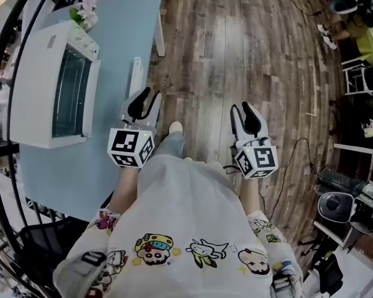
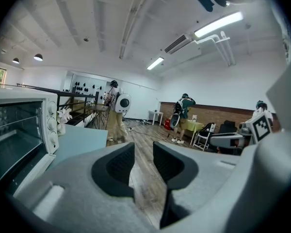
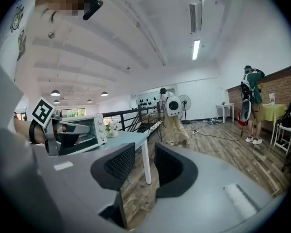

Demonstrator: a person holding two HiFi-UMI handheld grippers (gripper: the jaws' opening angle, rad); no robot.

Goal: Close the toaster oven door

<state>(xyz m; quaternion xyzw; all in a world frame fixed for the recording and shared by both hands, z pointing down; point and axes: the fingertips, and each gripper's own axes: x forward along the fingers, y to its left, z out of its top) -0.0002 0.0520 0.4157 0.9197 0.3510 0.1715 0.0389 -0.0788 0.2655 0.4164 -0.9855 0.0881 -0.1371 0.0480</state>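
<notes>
**Fingers [image 1: 138,104] spread on both sides, nothing between them**

Head view: the left gripper [image 1: 150,93] and right gripper [image 1: 242,106] hang low at centre frame, well apart from the toaster oven [image 1: 43,73] on the table [image 1: 124,23] at upper left. Its door [image 1: 71,92] looks upright, but I cannot tell whether it sits flush.

Left gripper view: jaws apart and empty, with the oven at the left edge.

Right gripper view: jaws apart and empty, with the oven at the far left.

The left gripper is nearer, so it is best to press squarely and gently on the door's top edge until it seats.
</notes>
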